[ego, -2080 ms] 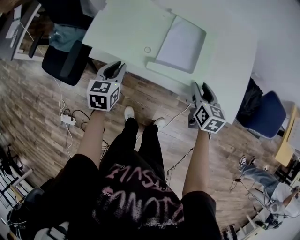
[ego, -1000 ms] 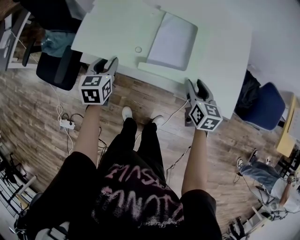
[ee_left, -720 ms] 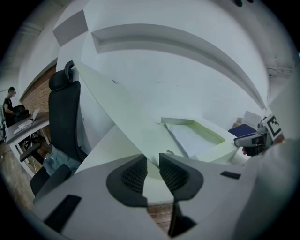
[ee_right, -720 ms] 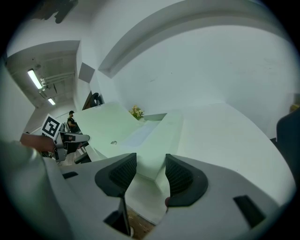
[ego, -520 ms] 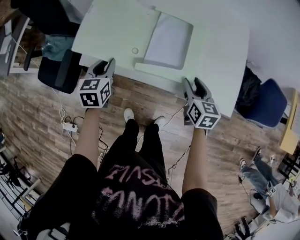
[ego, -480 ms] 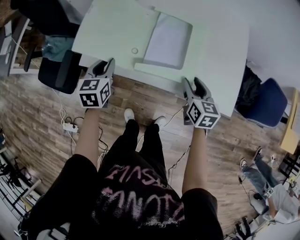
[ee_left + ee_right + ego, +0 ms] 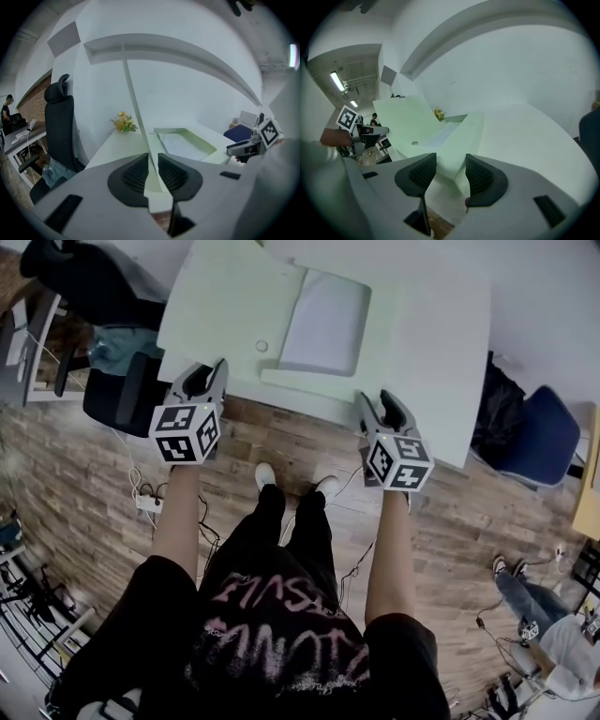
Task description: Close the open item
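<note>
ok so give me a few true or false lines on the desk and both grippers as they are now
The compartment in the desk is already shut. False: it lies open, with its pale inside showing.

Neither the left gripper nor the right gripper holds anything. True; the left's jaws have just been closing, with nothing between them.

The left gripper's jaws stand wider apart than the right's. False: the left's gap is narrow, the right's clearly wider.

A blue chair stands to the right of the desk. True.

Yellow flowers sit at the desk's far end. True.
</note>
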Tool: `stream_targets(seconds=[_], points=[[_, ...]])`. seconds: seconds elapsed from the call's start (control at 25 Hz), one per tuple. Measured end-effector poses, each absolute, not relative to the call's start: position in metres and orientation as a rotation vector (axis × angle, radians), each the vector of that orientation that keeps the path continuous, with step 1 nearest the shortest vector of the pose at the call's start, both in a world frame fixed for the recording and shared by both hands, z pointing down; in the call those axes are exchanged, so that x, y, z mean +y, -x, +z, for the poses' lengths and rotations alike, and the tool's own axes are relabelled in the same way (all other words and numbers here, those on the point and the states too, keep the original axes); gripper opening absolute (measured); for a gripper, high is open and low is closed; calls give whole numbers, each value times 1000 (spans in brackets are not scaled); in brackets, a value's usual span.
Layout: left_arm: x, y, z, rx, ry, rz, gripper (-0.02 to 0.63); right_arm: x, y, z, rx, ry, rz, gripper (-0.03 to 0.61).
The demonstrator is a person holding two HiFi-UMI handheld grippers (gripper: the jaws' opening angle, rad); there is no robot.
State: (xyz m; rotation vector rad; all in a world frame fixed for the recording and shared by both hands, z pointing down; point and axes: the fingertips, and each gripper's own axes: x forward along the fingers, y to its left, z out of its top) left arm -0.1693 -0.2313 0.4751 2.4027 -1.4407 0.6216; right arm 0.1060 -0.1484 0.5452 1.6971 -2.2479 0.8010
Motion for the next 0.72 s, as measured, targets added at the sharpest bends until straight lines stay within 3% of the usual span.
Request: stream_targets(seconds=[0.36,0.72], points=[[-221,136,464,-1373,-2487,619,43,-149,-103,544,-2272,-1705,802,208],[-208,97,461,-1255,-2567,645,83,-148,-104,543,-2305,-1705,812,210]])
